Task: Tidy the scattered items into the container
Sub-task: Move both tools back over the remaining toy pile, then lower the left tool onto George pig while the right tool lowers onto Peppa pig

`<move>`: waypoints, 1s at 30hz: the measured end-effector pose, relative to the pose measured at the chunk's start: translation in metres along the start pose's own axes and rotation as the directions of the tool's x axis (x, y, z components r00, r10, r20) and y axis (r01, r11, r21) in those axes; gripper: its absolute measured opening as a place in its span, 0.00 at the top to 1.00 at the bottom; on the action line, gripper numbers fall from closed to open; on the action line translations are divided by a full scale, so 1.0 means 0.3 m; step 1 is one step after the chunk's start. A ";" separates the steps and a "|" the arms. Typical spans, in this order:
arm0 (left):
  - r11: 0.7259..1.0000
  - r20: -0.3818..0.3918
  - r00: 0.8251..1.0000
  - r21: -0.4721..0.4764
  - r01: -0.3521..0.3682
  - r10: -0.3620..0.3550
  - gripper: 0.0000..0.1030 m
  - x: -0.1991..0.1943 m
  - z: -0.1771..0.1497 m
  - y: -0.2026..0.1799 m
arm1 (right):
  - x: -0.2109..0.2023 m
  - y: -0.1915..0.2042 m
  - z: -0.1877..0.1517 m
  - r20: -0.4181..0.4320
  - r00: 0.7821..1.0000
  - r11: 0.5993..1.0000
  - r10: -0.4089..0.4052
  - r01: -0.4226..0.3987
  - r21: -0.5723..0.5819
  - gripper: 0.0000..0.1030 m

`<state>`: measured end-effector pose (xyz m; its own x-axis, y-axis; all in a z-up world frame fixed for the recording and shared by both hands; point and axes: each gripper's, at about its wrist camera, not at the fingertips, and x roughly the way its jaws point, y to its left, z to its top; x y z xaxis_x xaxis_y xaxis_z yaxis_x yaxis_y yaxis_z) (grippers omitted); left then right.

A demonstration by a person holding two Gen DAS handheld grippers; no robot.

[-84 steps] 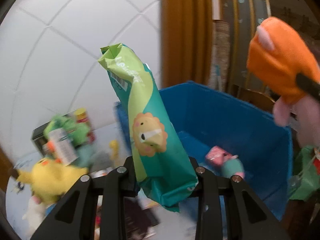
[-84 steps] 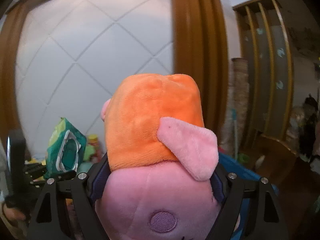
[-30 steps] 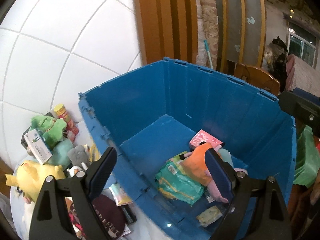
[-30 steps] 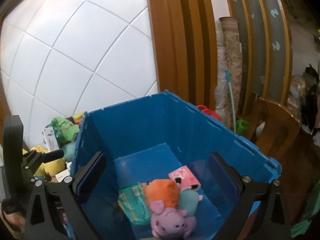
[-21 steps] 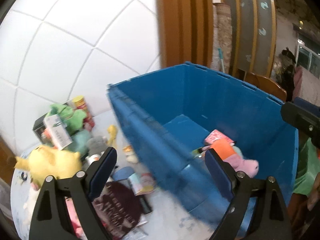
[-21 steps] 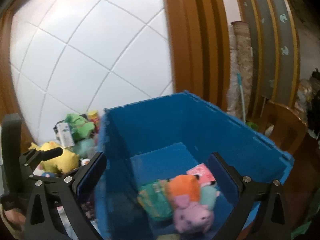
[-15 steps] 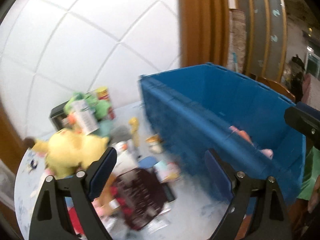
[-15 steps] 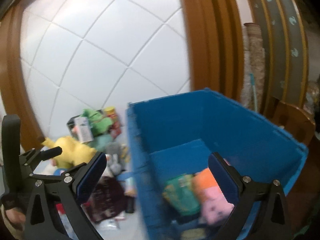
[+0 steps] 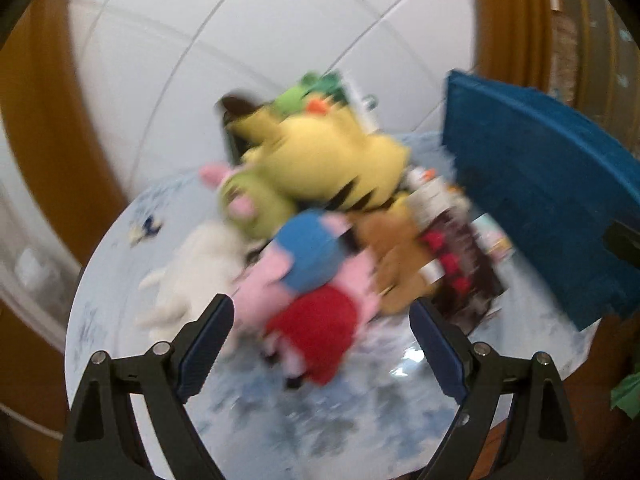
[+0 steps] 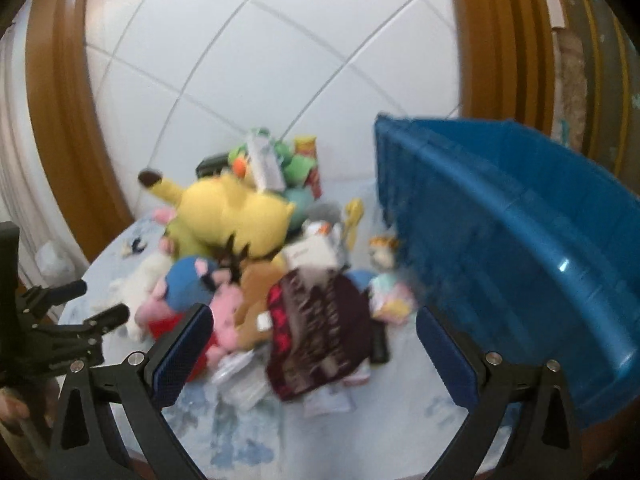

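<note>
A heap of toys and packets lies on a round pale table (image 9: 120,248). My left gripper (image 9: 320,344) is open and empty, just in front of a pink pig plush (image 9: 316,284) with blue and red parts. A yellow plush (image 9: 332,164) and a white plush (image 9: 192,276) lie around it. My right gripper (image 10: 316,344) is open and empty above a dark maroon packet (image 10: 320,320). The blue bin (image 10: 512,248) stands to the right, also in the left wrist view (image 9: 540,200). The views are blurred.
A white tiled wall (image 10: 260,52) and brown wooden frames (image 10: 60,100) stand behind the table. Green plush and a red can (image 10: 312,160) sit at the back of the heap. The left gripper's body (image 10: 52,320) shows at the right view's left edge.
Both grippers released the green packet and the pig plush into the blue bin, opened, and swung left from the bin to the toy heap on the table.
</note>
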<state>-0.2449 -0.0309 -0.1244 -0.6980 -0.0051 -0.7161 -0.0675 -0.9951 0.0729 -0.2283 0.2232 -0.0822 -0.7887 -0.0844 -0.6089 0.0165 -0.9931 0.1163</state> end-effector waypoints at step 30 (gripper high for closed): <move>0.999 -0.225 0.974 -0.047 -0.024 0.012 0.12 0.398 -0.096 0.117 | 0.580 0.116 -0.231 -0.398 0.896 0.980 0.197 -0.168 0.108 0.00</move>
<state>-0.3100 -0.0694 -0.2275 -0.5203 -0.0397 -0.8531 -0.0171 -0.9982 0.0569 -0.3223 0.1683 -0.2386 -0.4583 -0.3042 -0.8351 0.0826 -0.9501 0.3008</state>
